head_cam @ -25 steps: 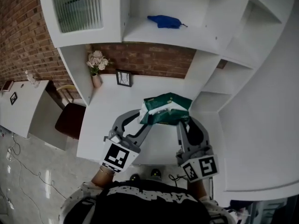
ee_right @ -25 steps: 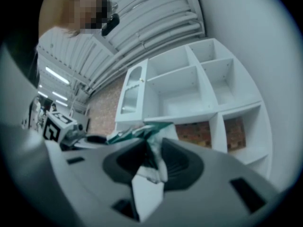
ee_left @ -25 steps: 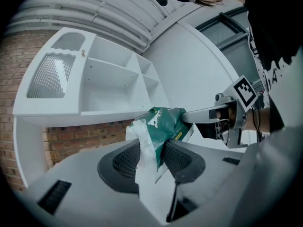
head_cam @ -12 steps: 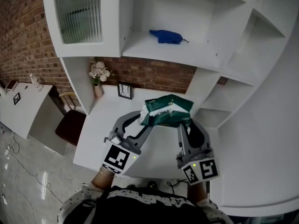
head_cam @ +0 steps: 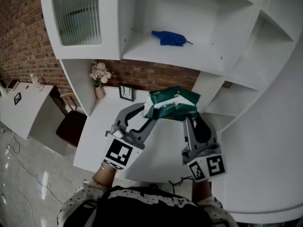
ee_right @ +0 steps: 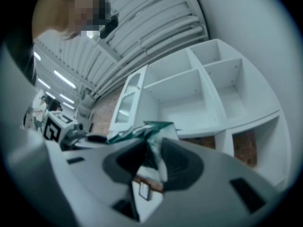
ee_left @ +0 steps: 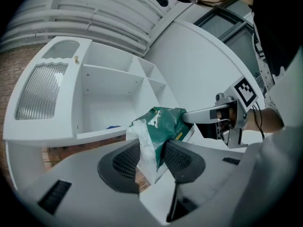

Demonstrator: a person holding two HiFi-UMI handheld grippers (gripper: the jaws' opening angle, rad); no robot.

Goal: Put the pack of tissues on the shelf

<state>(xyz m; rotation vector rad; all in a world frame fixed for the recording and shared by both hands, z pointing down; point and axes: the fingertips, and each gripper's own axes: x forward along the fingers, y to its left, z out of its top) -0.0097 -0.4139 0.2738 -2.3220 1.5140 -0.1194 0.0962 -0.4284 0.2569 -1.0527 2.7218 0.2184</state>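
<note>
**Pack in transit.** The pack of tissues (head_cam: 171, 104) hangs in the air below and in front of the shelf (head_cam: 199, 59), clear of the desk (head_cam: 111, 112) under the shelf. The pick-up therefore appears done, and the final raise and set-down on the shelf are judged still to do. The left gripper (head_cam: 150, 115) and right gripper (head_cam: 189, 118) reach forward side by side, tilted slightly up toward the shelf, each claw pinched on one end of the green wrapper. A blue object (head_cam: 168, 37) lies near the back of the shelf.
</note>
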